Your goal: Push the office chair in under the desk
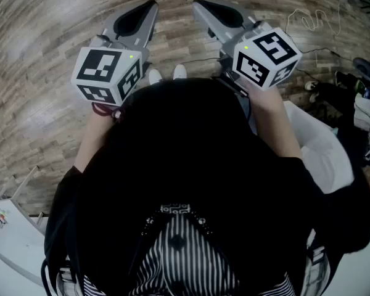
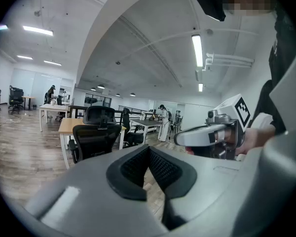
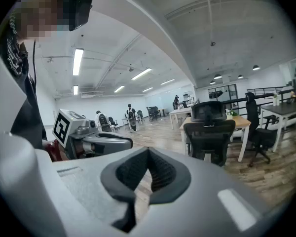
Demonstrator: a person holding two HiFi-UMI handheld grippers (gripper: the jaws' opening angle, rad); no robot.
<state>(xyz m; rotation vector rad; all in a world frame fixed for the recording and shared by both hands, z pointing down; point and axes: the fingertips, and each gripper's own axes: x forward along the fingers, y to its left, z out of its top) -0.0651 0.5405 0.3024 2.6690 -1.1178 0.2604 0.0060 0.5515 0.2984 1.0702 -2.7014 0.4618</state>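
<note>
Office chair (image 2: 94,138) black; desk (image 2: 68,126) tan top, white legs; floor (image 1: 37,54) grey-brown wood planks; shirt (image 1: 179,258) black-white stripes.

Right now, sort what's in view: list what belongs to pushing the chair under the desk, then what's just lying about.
Job: office chair, desk behind it, left gripper and right gripper, both shut and empty.
Lying about: loose cable, white table farther back, second black chair.

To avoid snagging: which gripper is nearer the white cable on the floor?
Right. The right gripper is held left of the white cable; the left gripper is farther left.
</note>
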